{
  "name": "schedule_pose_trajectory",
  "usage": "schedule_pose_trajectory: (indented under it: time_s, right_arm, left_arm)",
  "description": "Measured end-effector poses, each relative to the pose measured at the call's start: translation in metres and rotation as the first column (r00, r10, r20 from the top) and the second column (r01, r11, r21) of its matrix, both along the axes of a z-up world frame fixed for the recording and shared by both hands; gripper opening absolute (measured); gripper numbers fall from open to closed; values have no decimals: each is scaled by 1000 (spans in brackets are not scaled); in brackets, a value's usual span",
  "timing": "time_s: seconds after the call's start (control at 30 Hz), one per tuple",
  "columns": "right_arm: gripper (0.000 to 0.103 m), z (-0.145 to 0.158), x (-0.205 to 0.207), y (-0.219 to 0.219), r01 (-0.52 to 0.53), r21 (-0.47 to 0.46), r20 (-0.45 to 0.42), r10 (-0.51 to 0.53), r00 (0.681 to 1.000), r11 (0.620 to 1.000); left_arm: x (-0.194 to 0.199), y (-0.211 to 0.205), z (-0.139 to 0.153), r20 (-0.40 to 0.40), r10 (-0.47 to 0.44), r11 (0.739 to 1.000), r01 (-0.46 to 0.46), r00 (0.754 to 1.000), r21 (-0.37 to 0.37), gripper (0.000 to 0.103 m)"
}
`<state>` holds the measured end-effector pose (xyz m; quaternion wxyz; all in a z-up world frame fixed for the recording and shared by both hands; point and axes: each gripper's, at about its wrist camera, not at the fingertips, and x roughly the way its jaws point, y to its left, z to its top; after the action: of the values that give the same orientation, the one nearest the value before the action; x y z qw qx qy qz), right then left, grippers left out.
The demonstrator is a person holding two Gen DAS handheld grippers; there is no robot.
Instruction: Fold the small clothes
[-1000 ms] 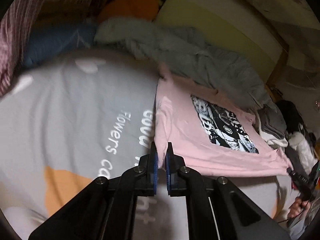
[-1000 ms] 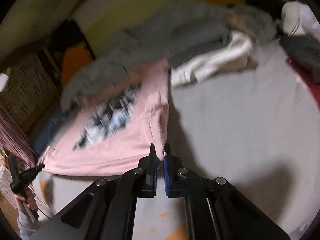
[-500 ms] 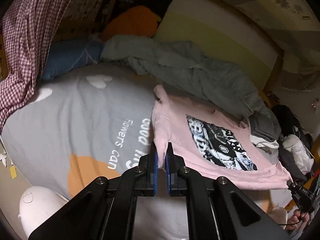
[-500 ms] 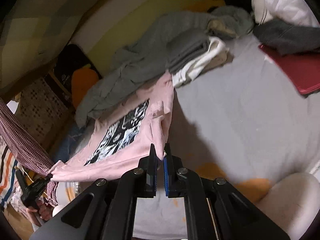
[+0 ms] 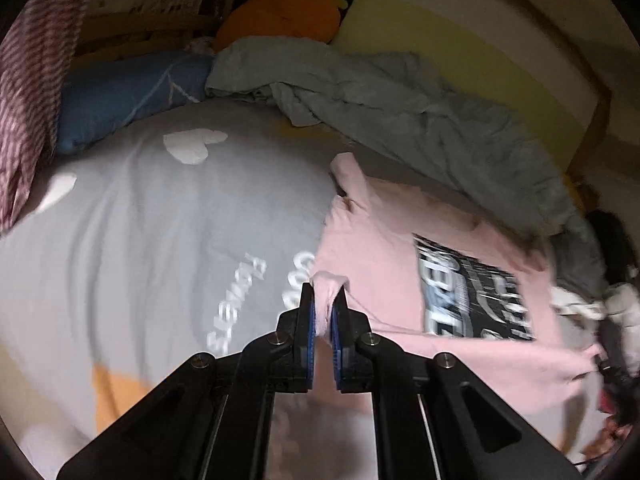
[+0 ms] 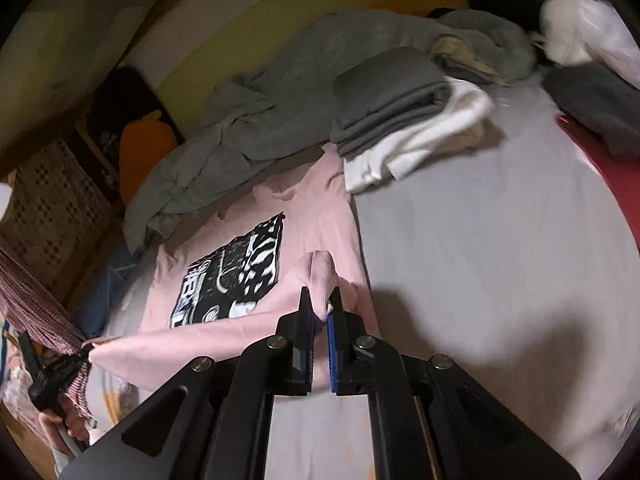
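- Left wrist view: the left gripper (image 5: 323, 312) pinches one bottom corner of a pink T-shirt (image 5: 384, 264), its blue-padded jaws nearly together with a tuft of cloth bunched between them.
- The shirt is stretched over a grey bedsheet (image 5: 160, 240), front up, with a black-and-white graphic print (image 5: 472, 296) whose lettering is too blurred to read.
- White writing on the sheet beside the shirt is smeared by motion; one word looks like "flowers", the rest cannot be made out.
- Behind it lie a rumpled grey-green duvet (image 5: 400, 104), a blue pillow (image 5: 124, 92), an orange cushion (image 5: 280, 12), and a pale yellow mattress or pad (image 5: 460, 40) against the wall. A checked pink cloth (image 5: 28, 80) hangs at the left edge.
- Right wrist view: the right gripper (image 6: 319, 312) grips the shirt's other bottom corner, jaws narrow on a fold of pink fabric, the hem pulled taut across to the far gripper at the lower left.
- Just beyond the shirt's collar sits a stack of folded clothes (image 6: 400, 108), grey on top of white. Dark and white garments (image 6: 580, 40) are heaped at the far right, beside a red item (image 6: 612, 168) on the sheet.
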<state>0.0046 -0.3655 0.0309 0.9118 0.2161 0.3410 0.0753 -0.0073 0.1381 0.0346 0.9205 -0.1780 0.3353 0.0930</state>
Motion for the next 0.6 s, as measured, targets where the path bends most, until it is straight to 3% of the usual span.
schedule_pose_trajectory:
  time_s: [0.2,0.33,0.43,0.47,0.53,0.57,0.6]
  right_arm:
    - [5,-18,66,14,-15,-63,-73,10,997,998]
    - [5,-27,87,13,-6,-52,-94,1,996,999]
    - [6,-32,89,11,5,-33,-84,-8,996,999]
    - [14,-33,89,10,11,-43,-85,-14,996,999]
    - [45,-30,86,9,48,-92,-68,-54,996,995]
    - [68,-28,80,6,69,-102,-31,-72,997,992]
    - [71,-24,75,2,77,-102,4,-77,997,992]
  left_arm:
    - [60,-2,-23,-81,2,998,3,997,56,6]
    - [76,-4,-30,-98,-12,997,19,995,74,8]
    - [78,-3,-34,-71,-35,996,41,997,80,15]
    - [76,-3,-33,-58,-37,995,42,998,87,29]
    - [68,-2,-30,-29,-33,994,36,999,102,48]
    - [64,0,-28,-13,-37,994,38,999,99,49]
    - [59,1,-25,-1,-47,995,47,999,93,49]
